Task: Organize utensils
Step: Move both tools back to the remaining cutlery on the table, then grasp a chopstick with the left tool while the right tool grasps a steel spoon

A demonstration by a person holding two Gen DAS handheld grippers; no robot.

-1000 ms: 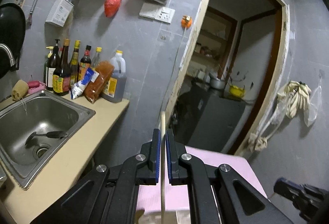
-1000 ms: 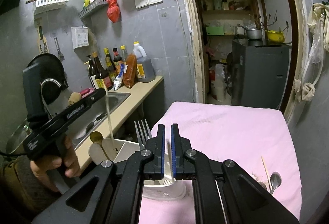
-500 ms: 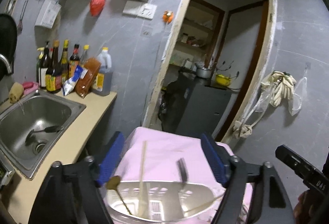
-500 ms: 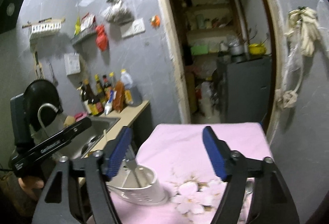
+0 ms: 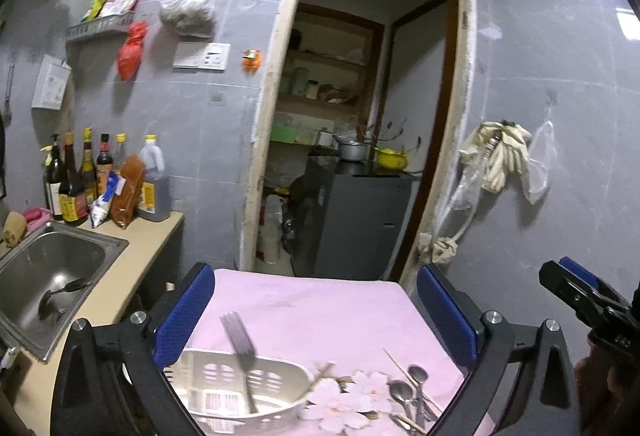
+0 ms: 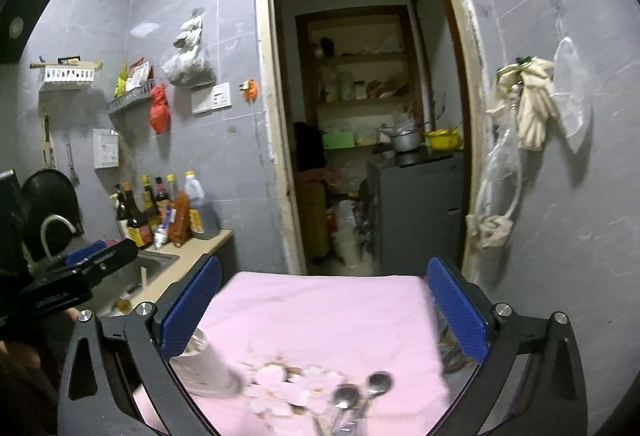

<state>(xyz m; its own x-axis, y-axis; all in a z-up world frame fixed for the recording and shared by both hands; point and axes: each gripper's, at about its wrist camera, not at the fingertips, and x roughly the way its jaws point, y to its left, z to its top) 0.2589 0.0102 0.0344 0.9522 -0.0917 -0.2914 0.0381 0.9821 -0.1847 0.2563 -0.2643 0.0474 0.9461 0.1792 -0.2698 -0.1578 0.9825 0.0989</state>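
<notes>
Opening jaws frame bare pink cloth (image 5: 320,308) — basket (image 5: 224,392) at near edge.

Below my right gripper (image 6: 324,308) the spoons (image 6: 360,396) smear into blur and I can't count them; the white basket (image 6: 208,368) hides behind its left finger, and under my left gripper (image 5: 316,312) the frame edge crops it

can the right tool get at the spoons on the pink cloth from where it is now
Probably yes. The right tool is opening, with nothing between its pads, and the spoons lie uncovered on the pink cloth just below it. The white basket sits off to the left.
</notes>
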